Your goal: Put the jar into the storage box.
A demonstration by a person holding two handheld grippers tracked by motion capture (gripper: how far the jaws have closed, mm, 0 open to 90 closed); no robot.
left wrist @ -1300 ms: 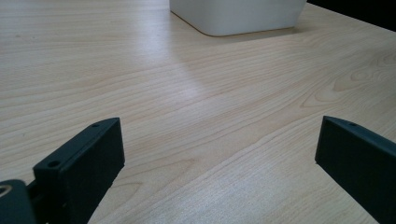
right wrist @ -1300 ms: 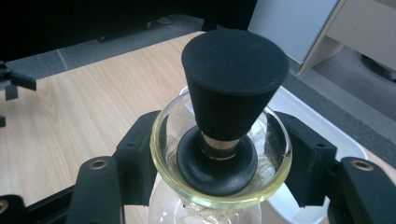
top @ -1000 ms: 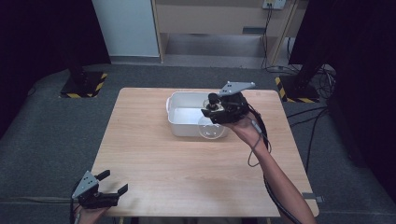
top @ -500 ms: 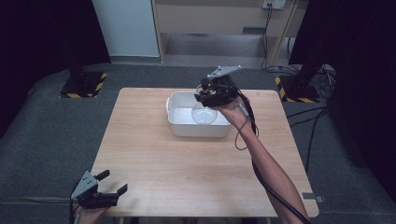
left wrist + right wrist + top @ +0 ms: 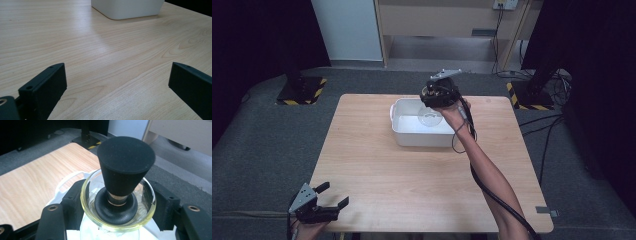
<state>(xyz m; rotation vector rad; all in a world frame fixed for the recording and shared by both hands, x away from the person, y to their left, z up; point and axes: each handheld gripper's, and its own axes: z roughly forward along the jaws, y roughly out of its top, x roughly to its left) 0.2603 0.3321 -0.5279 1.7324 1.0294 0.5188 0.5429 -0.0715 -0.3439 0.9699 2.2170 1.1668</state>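
Over the white tub (image 5: 419,131), right tongs (image 5: 117,202) clamp a stoppered glass flask (image 5: 117,207); left tongs (image 5: 117,82) gape wide.

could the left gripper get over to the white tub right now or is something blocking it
Probably yes. The left gripper sits open at the table's near left corner, and bare wood lies between it and the white tub. The right gripper over the tub could crowd it.

Right gripper (image 5: 435,102) raised, arm outstretched, fingers clamped (gripping); left gripper (image 5: 326,200) low, fingers spread.
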